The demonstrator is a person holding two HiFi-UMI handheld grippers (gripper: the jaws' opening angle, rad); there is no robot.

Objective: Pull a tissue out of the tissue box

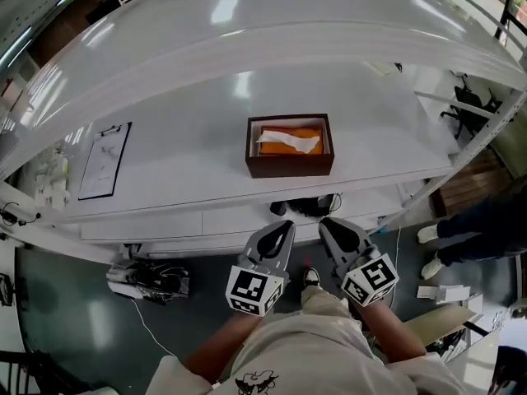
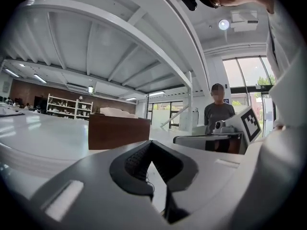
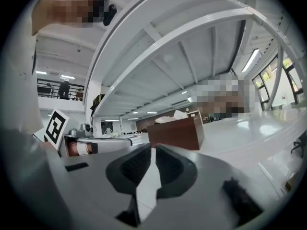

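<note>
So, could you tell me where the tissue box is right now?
In the head view, the tissue box stands centrally on the white table, right of the clipboard.

Brown tissue box (image 1: 290,169), white tissue (image 1: 288,142) apparently atop

readable text: none in any view
tissue box (image 1: 290,164): plain brown sides, no brand legible
clipboard (image 1: 104,161): sheet with faint marks, too small to read
left marker: cube (image 1: 255,290) on the left gripper (image 1: 286,225), black-and-white square code, no letters
right marker: cube (image 1: 370,279) on the right gripper (image 1: 326,223), same kind of code, no digits
shirt print (image 1: 256,382): dark drawing at bottom edge, lettering can't be made out
</note>
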